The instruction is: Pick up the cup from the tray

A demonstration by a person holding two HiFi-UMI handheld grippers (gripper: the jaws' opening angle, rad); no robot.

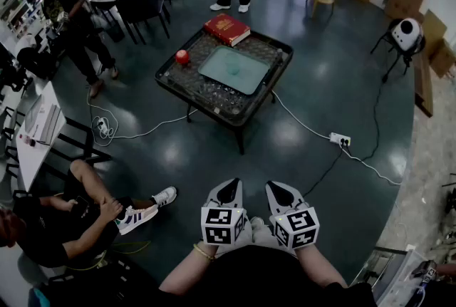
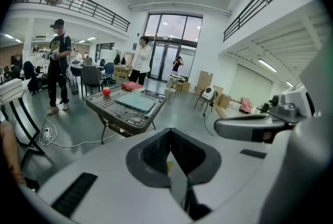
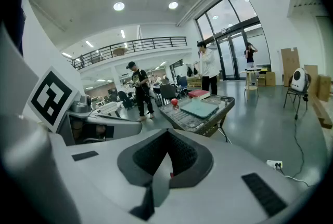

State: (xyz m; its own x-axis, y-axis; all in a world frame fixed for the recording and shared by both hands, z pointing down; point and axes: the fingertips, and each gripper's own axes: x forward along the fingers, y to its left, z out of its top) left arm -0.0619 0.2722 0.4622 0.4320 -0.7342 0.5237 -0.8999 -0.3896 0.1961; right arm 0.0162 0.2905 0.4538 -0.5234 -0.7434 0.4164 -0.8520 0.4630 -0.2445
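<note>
Item: cup pickup, not yet begun; both claws empty and well apart from the table.

Detail: The cup (image 1: 234, 68), small, pale and faint at this range, stands near the middle of the teal tray (image 1: 246, 79) on the dark low table (image 1: 206, 103), with a red book (image 1: 226, 29) at the far edge and a red ball (image 1: 182, 56) beside the tray. Left claw (image 1: 227, 191) and right claw (image 1: 283, 193) sit side by side close to the person's body, above open floor (image 1: 313, 106). Each has its jaws drawn together with nothing between them and touches nothing. By this showing, the approach, the opening of a claw, the grasp and the lift all remain to be done.
</note>
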